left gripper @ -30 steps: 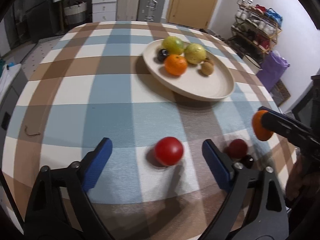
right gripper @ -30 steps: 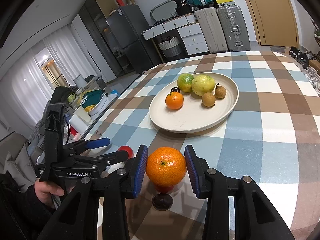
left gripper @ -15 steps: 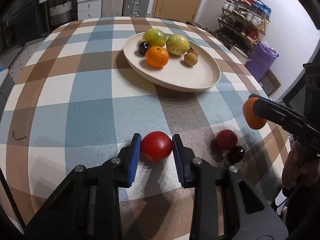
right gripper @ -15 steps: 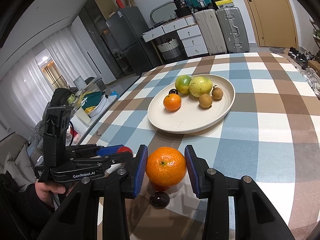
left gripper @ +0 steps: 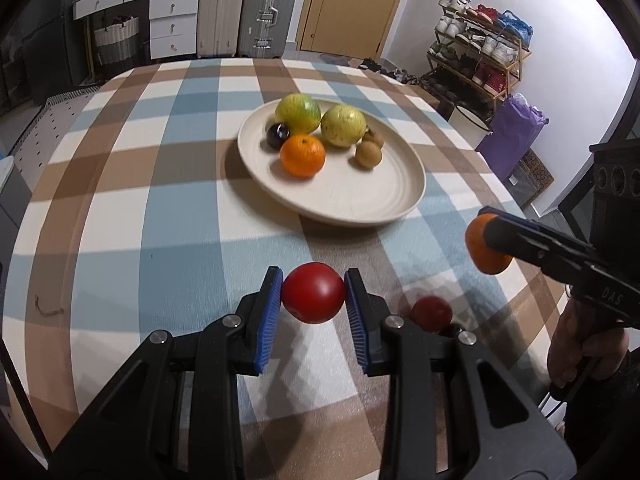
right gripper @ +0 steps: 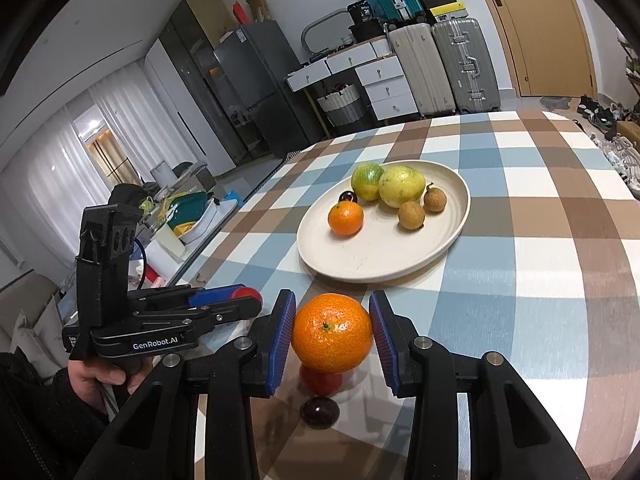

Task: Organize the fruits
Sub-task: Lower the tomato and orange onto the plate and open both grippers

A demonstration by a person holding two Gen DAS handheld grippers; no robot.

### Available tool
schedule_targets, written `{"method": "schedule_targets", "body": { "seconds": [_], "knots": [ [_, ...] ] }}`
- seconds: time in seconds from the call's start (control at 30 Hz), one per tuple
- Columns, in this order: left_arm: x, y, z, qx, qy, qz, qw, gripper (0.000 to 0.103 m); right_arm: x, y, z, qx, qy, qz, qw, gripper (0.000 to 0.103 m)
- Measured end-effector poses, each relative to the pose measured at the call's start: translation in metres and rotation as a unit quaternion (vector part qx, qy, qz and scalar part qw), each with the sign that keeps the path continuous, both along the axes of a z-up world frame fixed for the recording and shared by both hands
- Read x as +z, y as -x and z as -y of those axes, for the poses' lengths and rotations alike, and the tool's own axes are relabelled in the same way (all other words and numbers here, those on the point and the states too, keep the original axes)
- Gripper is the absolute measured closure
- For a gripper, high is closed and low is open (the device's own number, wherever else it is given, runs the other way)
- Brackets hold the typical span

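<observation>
Left hand-held gripper (left gripper: 313, 294) now clamps tomato (left gripper: 313, 298) — lifted

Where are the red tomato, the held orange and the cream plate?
red tomato (left gripper: 313, 298), left wrist view, middle of its front.
held orange (right gripper: 332, 333), right wrist view, centre of its peel.
cream plate (right gripper: 400, 268), right wrist view, bare near rim.

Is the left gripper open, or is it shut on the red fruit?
Shut on it: the left gripper has both blue pads pressing the sides of the red fruit.
</observation>
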State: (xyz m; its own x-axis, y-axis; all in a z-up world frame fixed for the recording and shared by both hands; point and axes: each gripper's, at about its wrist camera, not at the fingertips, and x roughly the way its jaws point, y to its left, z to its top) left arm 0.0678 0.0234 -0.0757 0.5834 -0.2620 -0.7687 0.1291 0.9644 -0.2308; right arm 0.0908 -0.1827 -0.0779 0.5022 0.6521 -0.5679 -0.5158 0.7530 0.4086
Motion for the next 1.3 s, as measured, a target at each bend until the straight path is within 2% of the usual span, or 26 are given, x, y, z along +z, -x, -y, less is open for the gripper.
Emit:
{"method": "schedule_targets", "body": {
  "seconds": [0.47, 0.87, 1.3],
  "knots": [
    [0.03, -0.065, 0.026, -0.035, 0.009, 0.025, 0.999, 0.074, 0.009, -0.041, 0.001, -0.016, -0.01, -0.001, 1.0, 0.064],
    [0.011, -0.132, 0.044, -0.05, 0.017, 0.0, 0.9986, 0.074, 0.007, -0.088, 0.005, -0.035, -0.011, -0.01, 0.999, 0.064],
    [-0.006, -0.168, 0.052, -0.051, 0.016, -0.018, 0.9984, 0.074, -0.008, -0.125, 0.004, -0.05, -0.002, -0.021, 0.999, 0.064]
  ]
}}
